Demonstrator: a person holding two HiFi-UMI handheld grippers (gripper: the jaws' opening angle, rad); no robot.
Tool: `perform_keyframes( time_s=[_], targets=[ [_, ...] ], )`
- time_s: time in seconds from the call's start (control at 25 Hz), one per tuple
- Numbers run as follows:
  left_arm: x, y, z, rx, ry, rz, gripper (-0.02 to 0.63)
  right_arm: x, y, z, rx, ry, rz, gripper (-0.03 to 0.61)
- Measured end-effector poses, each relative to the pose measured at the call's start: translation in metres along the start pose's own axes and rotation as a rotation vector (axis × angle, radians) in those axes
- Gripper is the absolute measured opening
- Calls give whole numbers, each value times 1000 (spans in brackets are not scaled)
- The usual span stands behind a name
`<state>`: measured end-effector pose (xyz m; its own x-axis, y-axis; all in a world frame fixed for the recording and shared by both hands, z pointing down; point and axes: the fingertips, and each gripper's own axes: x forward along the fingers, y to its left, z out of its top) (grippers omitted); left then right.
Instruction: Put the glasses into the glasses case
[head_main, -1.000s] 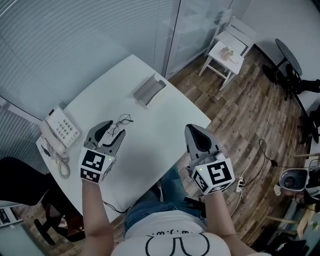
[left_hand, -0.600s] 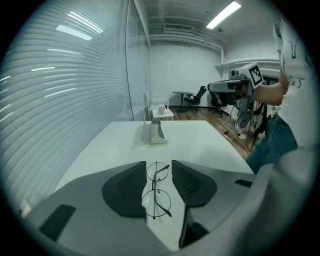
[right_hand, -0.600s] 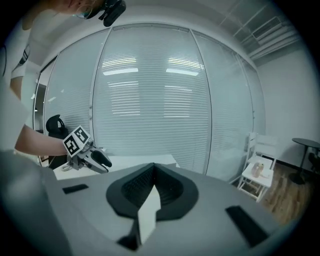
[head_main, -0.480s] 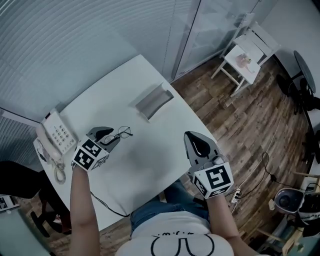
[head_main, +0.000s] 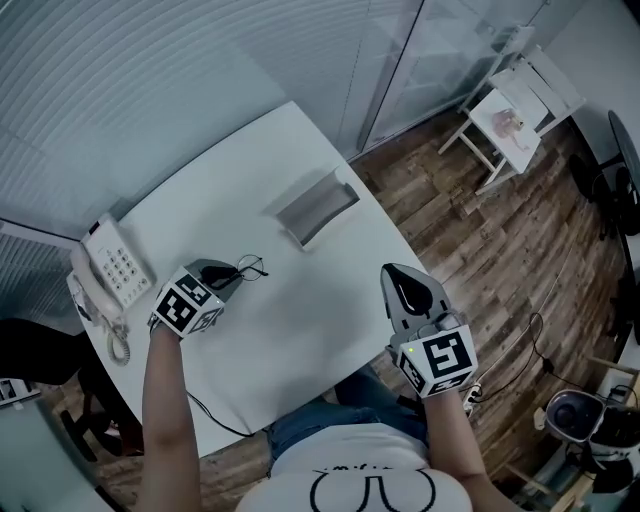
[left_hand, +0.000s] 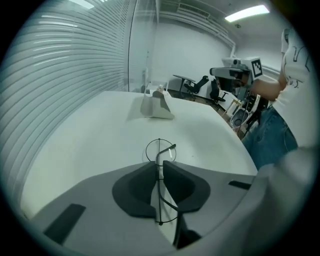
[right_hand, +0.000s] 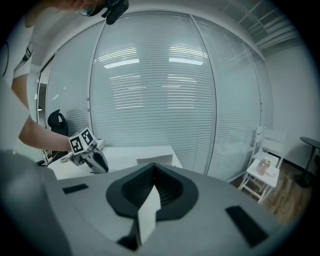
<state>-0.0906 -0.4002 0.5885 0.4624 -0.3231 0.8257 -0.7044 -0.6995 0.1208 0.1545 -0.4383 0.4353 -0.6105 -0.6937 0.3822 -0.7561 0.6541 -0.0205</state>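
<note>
Thin wire-framed round glasses lie on the white table left of centre. My left gripper points steeply down at them. In the left gripper view its jaws have just been closing, and they now pinch the glasses at the middle of the frame, one lens ahead of the tips and one behind. The left gripper is shut on them. The grey glasses case stands open near the table's far edge, also in the left gripper view as the case. My right gripper hovers at the table's right edge, shut and holding nothing.
A white desk phone with a coiled cord sits at the table's left end. Beyond the table are slatted blinds and a glass wall. A white chair stands on the wooden floor at the right. The person's legs are under the table's near edge.
My left gripper has come down over the glasses and its jaws have narrowed from wide open onto the frame. My right gripper has drifted a little lower and to the right.
</note>
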Motion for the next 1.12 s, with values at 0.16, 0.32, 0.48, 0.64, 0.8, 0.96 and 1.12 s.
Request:
perform_keyframes(
  time_s=[0.16,0.32,0.48,0.64,0.8,0.96,1.12],
  targets=[
    [-3,2,-1,-9,0,33,32,1,5,-1,-3,1,14,11],
    [-14,-4,3,-16,-44,85,23,-4,14,5,-10,-18,18,11],
    [-36,-12,22,6,-125,133,21,-12,32,13,-14,-45,18,11],
    [-57,-21,48,49,-195,163,21,-21,51,18,-20,-69,20,11],
    [-68,-31,75,91,-252,170,21,-29,63,21,-24,-86,12,11],
    [-65,-42,107,140,-290,160,21,-36,63,22,-27,-96,-4,11],
    [-47,-46,138,136,-311,152,21,-42,50,20,-22,-98,-26,11]
  ],
)
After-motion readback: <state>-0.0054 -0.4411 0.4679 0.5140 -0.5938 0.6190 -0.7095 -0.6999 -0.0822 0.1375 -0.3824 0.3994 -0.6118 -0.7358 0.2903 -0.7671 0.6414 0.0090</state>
